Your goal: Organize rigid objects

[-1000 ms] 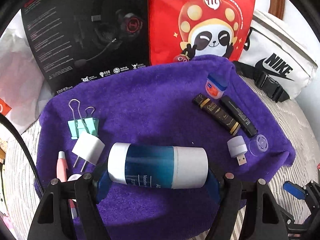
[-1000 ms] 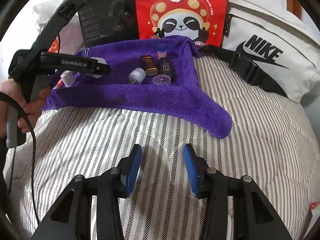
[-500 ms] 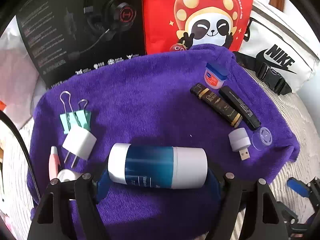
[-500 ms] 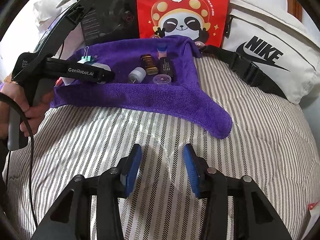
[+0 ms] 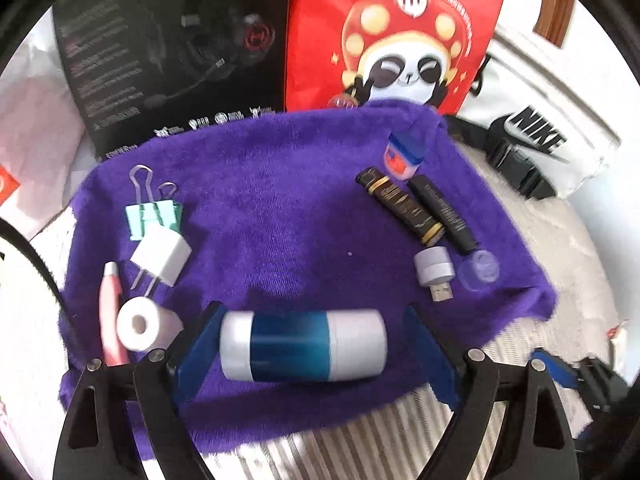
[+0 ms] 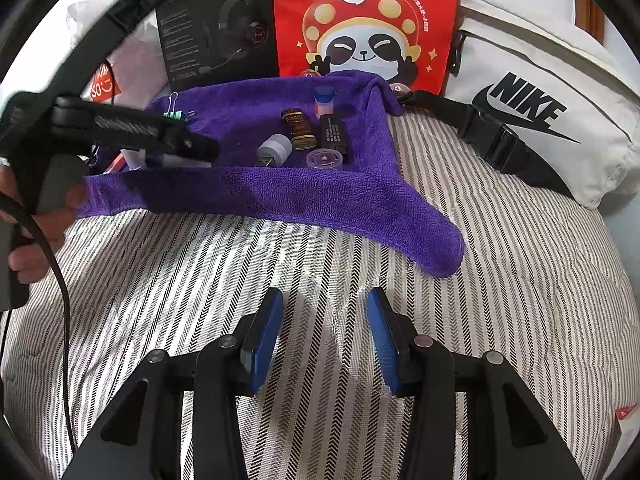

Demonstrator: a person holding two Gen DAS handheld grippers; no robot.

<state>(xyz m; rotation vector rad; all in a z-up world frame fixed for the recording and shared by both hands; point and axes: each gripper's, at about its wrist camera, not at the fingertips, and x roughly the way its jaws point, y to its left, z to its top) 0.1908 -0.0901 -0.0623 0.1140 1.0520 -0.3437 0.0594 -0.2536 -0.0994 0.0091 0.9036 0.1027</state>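
Note:
A blue-and-white bottle [image 5: 300,346] lies on its side on the purple towel [image 5: 280,200]. My left gripper [image 5: 312,320] straddles it, and its jaws are opening. A gap shows between each blue pad and the bottle's ends. On the towel's left lie a green binder clip [image 5: 154,212], a white plug [image 5: 162,256], a pink pen [image 5: 110,312] and a white roll [image 5: 138,324]. At its right lie a small jar [image 5: 402,156], two dark tubes [image 5: 402,206], a USB light [image 5: 434,270] and a clear cap [image 5: 478,270]. My right gripper [image 6: 324,320] hovers open over the striped bedding [image 6: 320,260], nothing between its fingers.
Behind the towel a black headset box [image 5: 172,60] and a red panda bag [image 5: 392,40] stand upright. A white Nike bag [image 5: 540,128] with a black buckle strap lies at the right. A hand [image 6: 44,208] holds the left gripper's handle, its cable trailing down.
The left jaws have spread and let go of the bottle, which now lies on the towel. The left gripper drew back a little, bringing the white roll into view. The right gripper stayed still.

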